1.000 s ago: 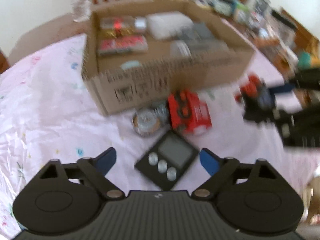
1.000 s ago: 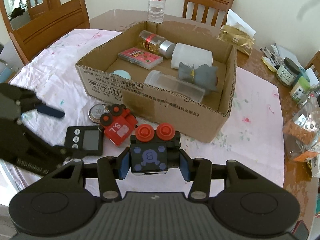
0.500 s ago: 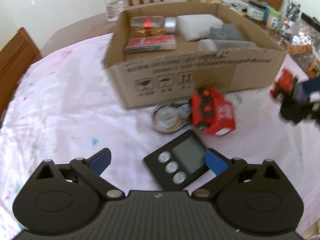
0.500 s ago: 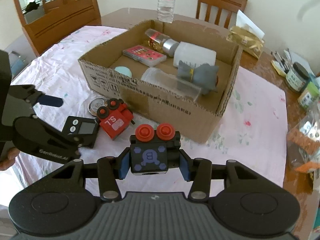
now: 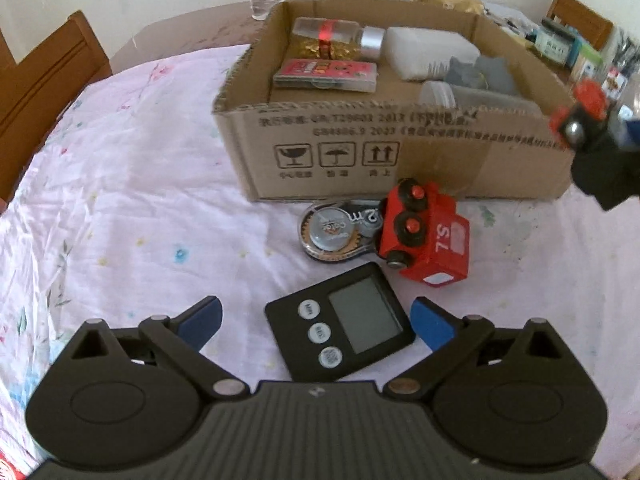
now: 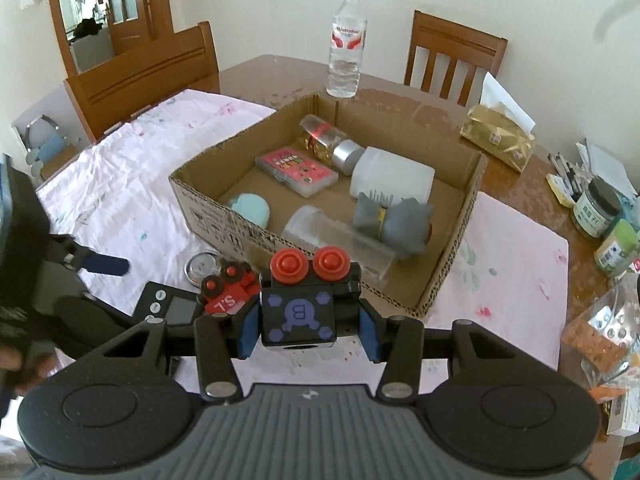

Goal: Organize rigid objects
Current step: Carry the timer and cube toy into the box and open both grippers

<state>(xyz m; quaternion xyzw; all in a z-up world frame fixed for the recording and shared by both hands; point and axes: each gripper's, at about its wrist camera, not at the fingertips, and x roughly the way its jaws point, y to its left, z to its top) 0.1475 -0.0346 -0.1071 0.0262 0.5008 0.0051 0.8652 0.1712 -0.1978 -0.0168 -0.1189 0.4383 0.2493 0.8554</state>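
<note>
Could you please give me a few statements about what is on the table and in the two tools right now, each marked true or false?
1. The right tool grips a black toy block with two red knobs. True.
2. The left tool is shut on the black timer. False: its jaws stand wide open, with the timer lying on the cloth between them.
3. The red toy car lies outside the cardboard box, in front of it. True.
4. The cardboard box is empty. False: it holds a pink card pack, a white bottle and other things.
5. The water bottle lies in the box. False: it stands upright behind it.
</note>
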